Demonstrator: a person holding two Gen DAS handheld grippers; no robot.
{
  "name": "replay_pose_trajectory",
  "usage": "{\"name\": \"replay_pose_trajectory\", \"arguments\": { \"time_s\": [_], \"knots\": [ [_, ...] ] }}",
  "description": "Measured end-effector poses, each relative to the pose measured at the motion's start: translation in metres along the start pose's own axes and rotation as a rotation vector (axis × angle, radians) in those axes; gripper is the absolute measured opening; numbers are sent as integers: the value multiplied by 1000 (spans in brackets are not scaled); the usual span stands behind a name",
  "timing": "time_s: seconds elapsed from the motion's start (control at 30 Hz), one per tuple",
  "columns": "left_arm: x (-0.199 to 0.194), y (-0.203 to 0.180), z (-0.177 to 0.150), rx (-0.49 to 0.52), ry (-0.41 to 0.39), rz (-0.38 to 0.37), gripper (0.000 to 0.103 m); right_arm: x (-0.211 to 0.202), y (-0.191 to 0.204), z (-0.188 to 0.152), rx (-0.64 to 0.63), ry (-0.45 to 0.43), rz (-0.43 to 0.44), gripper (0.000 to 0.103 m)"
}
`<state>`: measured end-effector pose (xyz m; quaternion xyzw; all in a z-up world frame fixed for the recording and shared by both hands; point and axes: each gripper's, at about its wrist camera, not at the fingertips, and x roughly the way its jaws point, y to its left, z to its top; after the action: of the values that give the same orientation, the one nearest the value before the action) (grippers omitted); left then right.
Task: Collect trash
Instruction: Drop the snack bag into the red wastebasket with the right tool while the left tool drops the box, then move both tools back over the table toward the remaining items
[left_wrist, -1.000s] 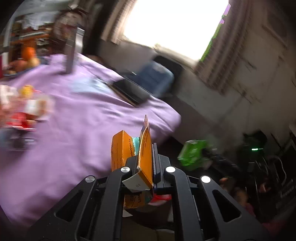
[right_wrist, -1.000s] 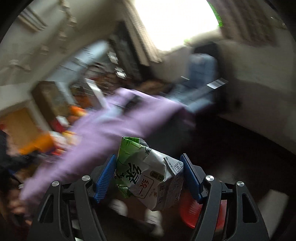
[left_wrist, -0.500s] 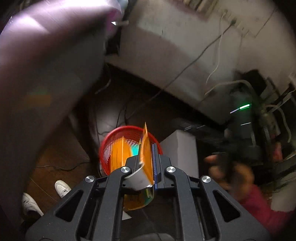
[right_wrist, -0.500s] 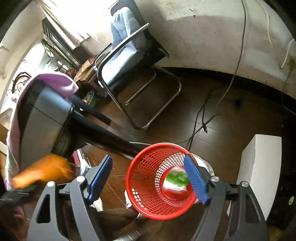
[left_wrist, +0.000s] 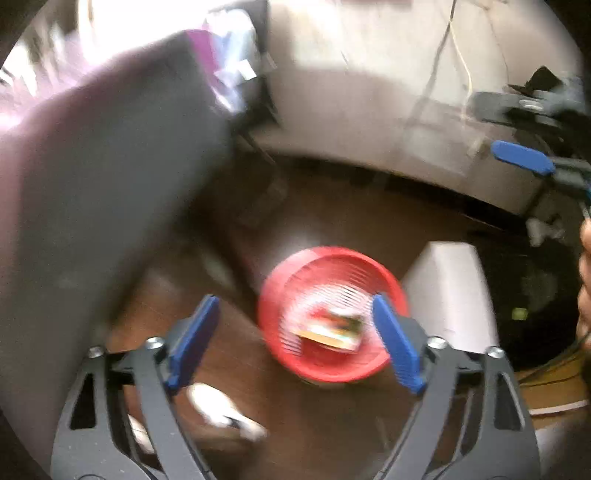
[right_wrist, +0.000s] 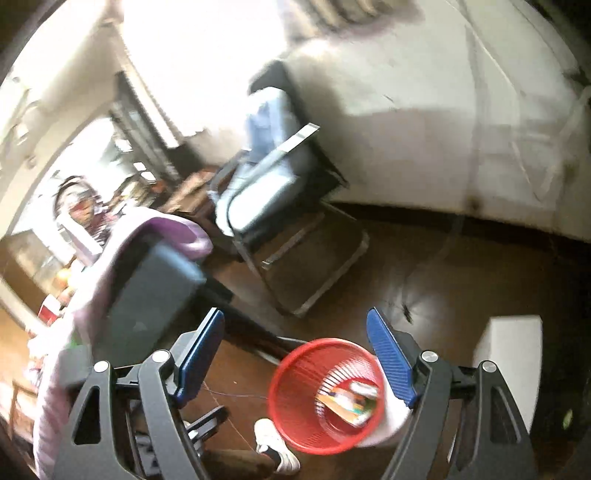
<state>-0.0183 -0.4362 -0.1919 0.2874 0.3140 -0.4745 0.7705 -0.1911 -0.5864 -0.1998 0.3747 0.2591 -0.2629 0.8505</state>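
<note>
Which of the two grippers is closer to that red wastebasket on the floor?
Left, by a little. The left gripper hangs right above the red wastebasket; the right gripper is above it, off to one side.

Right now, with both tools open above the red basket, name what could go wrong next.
1. The red basket stands close to a white shoe; a step could tip it and spill the wrappers.
2. Both views are blurred, so the left tool, jaws opening and empty, could strike the table edge.

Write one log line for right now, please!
left gripper: opening, empty | right gripper: opening, empty | red basket: wrappers inside, on floor
</note>
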Motion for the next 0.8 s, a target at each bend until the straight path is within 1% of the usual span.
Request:
{"name": "replay_pose_trajectory", "arguments": {
  "time_s": [0.03, 0.07, 0.1, 0.13, 0.17, 0.2, 0.23, 0.3, 0.33, 0.37, 0.47, 0.53, 0.57, 0.6, 0.63, 0.73, 0.8],
  "knots": [
    [-21, 2, -5, 2, -44, 46, 95, -2, 13, 0, -28, -17, 18, 83],
    [-44, 8, -12, -3, -93, 105, 96, -6, 31, 0, -71, -37, 36, 86],
    [-73, 19, -21, -18, -150, 184, 96, -8, 49, 3, -116, -52, 50, 88],
    [-90, 26, -27, -28, -179, 231, 96, -10, 72, 3, -176, -64, 72, 91],
    [-106, 34, -32, -41, -205, 282, 96, -12, 86, 4, -211, -68, 91, 92],
    [-128, 47, -40, -63, -235, 348, 96, -13, 105, 4, -253, -73, 118, 92],
    [-142, 60, -44, -79, -250, 398, 96, -13, 123, 2, -287, -76, 141, 93],
    [-166, 83, -52, -113, -255, 483, 96, -12, 163, -2, -353, -77, 190, 94],
    [-176, 86, -56, -130, -257, 512, 96, -12, 182, -7, -381, -72, 221, 95],
    [-187, 98, -61, -156, -260, 545, 96, -12, 202, -12, -405, -62, 258, 97],
    [-219, 132, -80, -234, -261, 607, 96, -5, 261, -26, -476, -14, 378, 97],
    [-236, 148, -90, -270, -264, 634, 96, -1, 298, -30, -521, 14, 432, 97],
    [-246, 154, -94, -284, -267, 653, 96, 1, 323, -33, -554, 32, 464, 97],
    [-253, 162, -99, -296, -269, 671, 96, 2, 338, -33, -573, 36, 470, 97],
    [-266, 178, -107, -312, -272, 695, 96, -1, 361, -34, -591, 29, 477, 97],
    [-291, 216, -123, -366, -285, 742, 96, 7, 401, -30, -582, 38, 533, 97],
    [-307, 248, -131, -417, -282, 741, 96, 24, 432, -25, -563, 97, 579, 97]
  ]
}}
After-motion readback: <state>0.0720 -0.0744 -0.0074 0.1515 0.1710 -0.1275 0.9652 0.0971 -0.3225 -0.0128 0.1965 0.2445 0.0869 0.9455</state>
